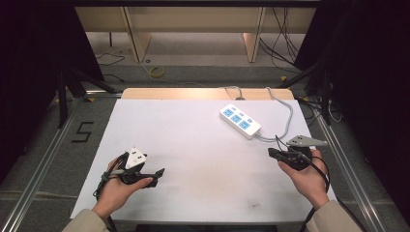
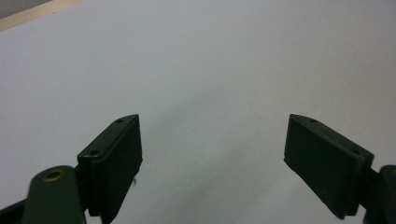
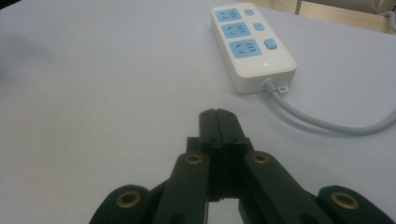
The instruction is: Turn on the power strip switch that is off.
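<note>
Both claws rest low over a white table, each held in one of the person's hands, whose forearms enter from the near edge. Left claw sits near the front left of the table, pointing toward the middle; in the left gripper view its two black jaws stand wide apart with nothing between them, only bare white surface ahead. A pale plate sits on top of it, and a dark cable trails back past the left hand.

Right claw sits near the right edge, about midway up the table, held by the right hand and pointing left toward the centre. In the right gripper view its jaws are pressed flat together, holding nothing. A grey three-cornered plate rides on top of it.

A white power strip lies flat on the far right part of the table, angled diagonally. It has three blue sockets in a row, each with a small blue switch beside it. Its grey cord leaves the near end, loops around the right side and runs off the far edge. The strip lies ahead of the right claw, apart from it, and well away from the left claw.

Beyond the table are a grey floor, loose cables and wooden furniture legs.
</note>
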`<control>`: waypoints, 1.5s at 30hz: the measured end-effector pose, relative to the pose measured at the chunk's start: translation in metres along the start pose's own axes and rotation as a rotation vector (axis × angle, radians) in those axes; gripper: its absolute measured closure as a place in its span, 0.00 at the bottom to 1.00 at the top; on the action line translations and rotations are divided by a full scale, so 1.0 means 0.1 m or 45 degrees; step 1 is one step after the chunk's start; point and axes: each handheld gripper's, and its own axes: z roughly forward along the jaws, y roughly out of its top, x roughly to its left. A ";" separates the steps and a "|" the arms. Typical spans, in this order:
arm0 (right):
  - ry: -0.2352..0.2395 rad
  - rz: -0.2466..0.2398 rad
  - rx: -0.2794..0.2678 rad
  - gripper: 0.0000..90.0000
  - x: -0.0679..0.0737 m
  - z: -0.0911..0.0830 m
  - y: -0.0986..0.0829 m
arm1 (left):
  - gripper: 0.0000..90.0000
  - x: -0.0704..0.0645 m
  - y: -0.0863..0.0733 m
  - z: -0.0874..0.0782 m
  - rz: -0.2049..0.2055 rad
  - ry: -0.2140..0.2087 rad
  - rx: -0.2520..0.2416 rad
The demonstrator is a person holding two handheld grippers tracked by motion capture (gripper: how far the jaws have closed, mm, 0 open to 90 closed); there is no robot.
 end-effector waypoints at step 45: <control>-0.054 0.007 0.025 1.00 -0.10 0.17 0.21 | 0.21 0.00 0.00 0.00 0.000 -0.003 -0.006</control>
